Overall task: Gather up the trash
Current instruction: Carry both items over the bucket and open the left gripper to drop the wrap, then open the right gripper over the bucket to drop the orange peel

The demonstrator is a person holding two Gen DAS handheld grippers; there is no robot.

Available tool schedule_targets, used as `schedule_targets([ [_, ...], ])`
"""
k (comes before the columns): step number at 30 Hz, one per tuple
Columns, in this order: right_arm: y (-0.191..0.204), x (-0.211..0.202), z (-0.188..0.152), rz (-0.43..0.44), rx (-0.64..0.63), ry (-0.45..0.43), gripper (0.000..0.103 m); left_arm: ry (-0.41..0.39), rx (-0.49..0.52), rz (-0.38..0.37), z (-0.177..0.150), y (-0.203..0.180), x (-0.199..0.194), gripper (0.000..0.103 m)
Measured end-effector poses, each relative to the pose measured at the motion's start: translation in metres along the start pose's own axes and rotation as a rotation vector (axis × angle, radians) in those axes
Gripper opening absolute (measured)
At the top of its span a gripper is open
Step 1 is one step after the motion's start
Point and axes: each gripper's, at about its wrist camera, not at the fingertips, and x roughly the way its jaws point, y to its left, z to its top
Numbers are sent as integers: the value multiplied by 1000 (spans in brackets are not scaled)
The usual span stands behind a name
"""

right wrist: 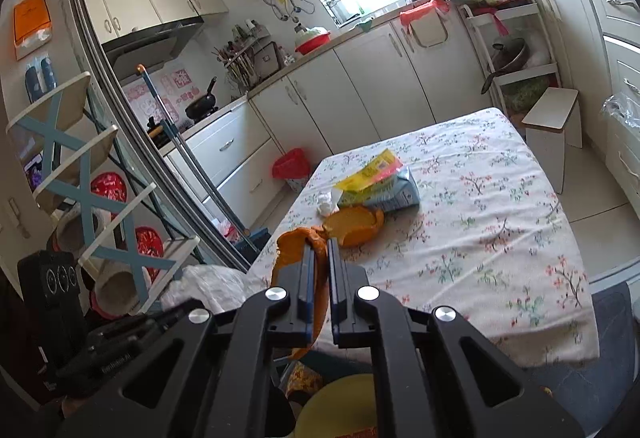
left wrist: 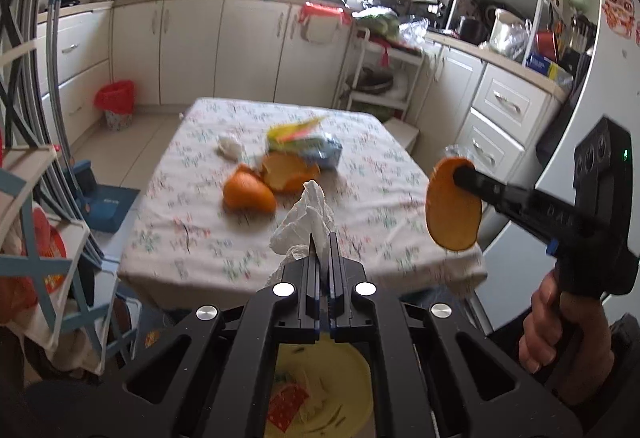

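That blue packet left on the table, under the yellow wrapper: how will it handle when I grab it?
The blue packet looks soft and crumpled, so it will probably flex rather than stay stiff. It lies flat, so rolling seems unlikely. The yellow wrapper resting on it may slide off.

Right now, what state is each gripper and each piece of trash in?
Left gripper: shut on the tissue, held above the table.
Right gripper: shut on an orange peel.
Peels on table: lying loose, not picked up.
Wrapper: crumpled, lying on the table.
Small paper wad: on the table, beside the wrapper.
Yellow bin: open, below the left gripper, some trash inside.
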Motion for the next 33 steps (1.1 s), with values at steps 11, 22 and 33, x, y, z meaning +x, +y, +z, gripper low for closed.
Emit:
schedule_targets([
  [11,7,-10,-21,-11,-20,37,8,123,10,1,-39,-10,19,2],
  [22,20,-7,-45,-25,-66,104,8,340,-48,-39,-77,-3,51,5],
  [33,31,15,-70,-67,-124,211,8,310,-69,71,-75,15,48,52],
])
